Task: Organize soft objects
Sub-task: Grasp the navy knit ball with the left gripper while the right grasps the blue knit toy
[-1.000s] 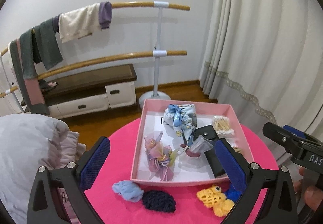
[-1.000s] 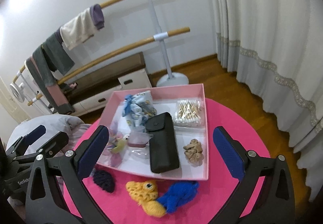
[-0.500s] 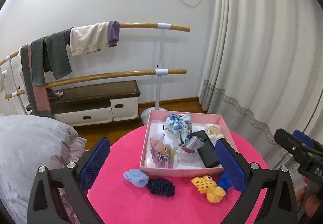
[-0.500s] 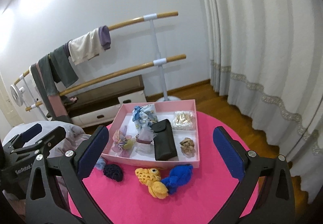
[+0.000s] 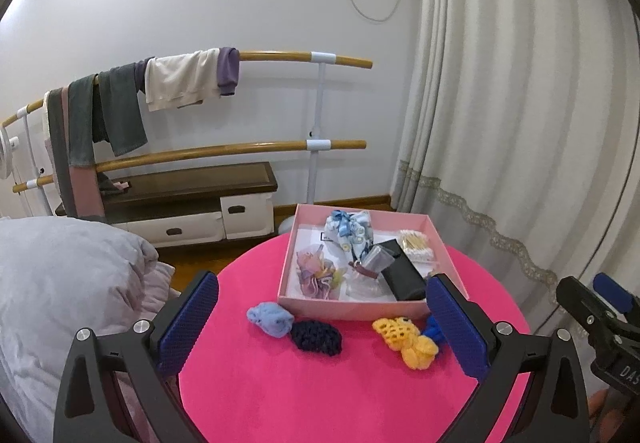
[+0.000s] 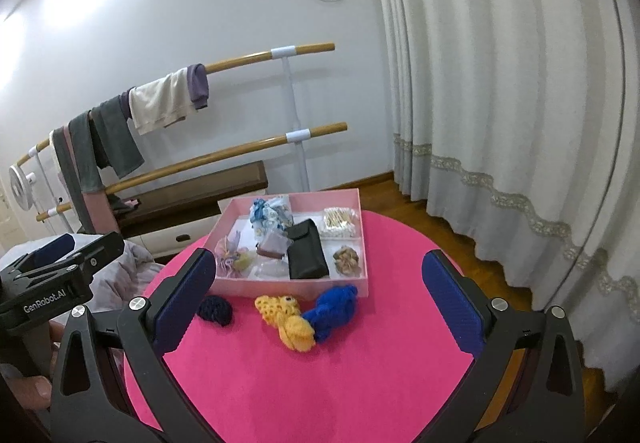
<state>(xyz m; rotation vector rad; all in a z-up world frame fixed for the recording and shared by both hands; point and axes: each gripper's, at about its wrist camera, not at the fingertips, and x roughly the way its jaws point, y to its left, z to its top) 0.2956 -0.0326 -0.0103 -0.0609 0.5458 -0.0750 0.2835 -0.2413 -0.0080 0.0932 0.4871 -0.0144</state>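
A pink box stands on a round pink table. It holds a blue patterned scrunchie, a pastel scrunchie, a black case, cotton swabs and a beige scrunchie. In front of the box lie a light blue knit, a dark navy knit, a yellow knit fish and a blue knit. My left gripper and right gripper are both open and empty, held back above the table's near side.
A grey duvet lies left of the table. Behind it stand a ballet barre with hung clothes and a low drawer bench. White curtains hang on the right over the wood floor.
Both grippers have pulled back and up from the box, so the whole table and more of the room show. The objects have not moved.
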